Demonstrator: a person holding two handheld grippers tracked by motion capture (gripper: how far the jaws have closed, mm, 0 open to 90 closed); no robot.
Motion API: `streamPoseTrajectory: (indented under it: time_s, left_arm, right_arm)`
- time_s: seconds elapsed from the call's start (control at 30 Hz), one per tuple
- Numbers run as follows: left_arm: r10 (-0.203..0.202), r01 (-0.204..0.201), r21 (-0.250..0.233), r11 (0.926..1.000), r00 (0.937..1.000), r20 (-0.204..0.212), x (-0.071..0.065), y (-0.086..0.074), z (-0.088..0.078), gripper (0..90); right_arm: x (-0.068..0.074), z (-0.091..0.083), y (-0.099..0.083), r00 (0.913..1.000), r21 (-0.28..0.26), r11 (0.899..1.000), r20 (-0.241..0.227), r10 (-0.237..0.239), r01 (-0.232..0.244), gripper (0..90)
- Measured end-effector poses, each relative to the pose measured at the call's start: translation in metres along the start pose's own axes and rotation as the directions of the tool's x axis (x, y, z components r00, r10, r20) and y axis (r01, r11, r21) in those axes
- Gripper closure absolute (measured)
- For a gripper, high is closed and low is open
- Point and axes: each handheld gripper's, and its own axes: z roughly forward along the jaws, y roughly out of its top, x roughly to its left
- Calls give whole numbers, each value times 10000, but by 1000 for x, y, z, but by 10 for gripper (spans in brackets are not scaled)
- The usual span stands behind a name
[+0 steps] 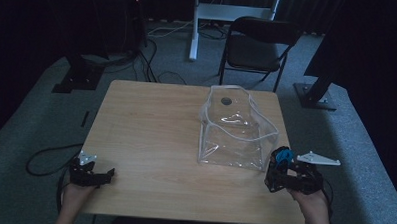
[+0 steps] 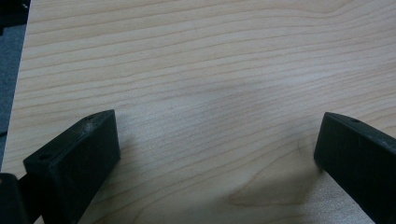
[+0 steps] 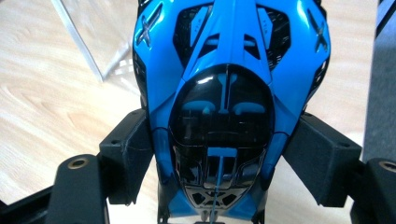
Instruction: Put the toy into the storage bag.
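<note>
A blue and black toy car (image 3: 229,107) is clamped between the jaws of my right gripper (image 3: 224,154), its nose pointing away from the camera. In the high view the right gripper (image 1: 279,170) holds the toy car (image 1: 284,156) near the table's right front, just beside the lower right corner of a clear plastic bag (image 1: 236,128). The bag stands upright with its top open. My left gripper (image 1: 101,176) rests at the front left of the wooden table (image 1: 151,125), jaws wide apart with only bare wood (image 2: 210,93) between them.
A black folding chair (image 1: 256,46) stands beyond the table's far edge. Cables lie on the grey carpet at the left. A white desk leg (image 1: 194,27) rises behind. The bag's clear corner (image 3: 88,51) lies just ahead of the car.
</note>
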Motion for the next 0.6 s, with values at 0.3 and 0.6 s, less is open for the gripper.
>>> streamPoseTrajectory:
  time_s: [0.3,0.6]
  left_arm:
    - [-3,3,0,10000,10000,0,0,0,0,7]
    - [16,-16,-7,10000,10000,19,0,0,0,7]
  right_arm:
    - [6,-21,40,9977,-787,9946,42,-679,680,264]
    - [10,-29,76,9943,-1223,9869,-67,-1066,1050,264]
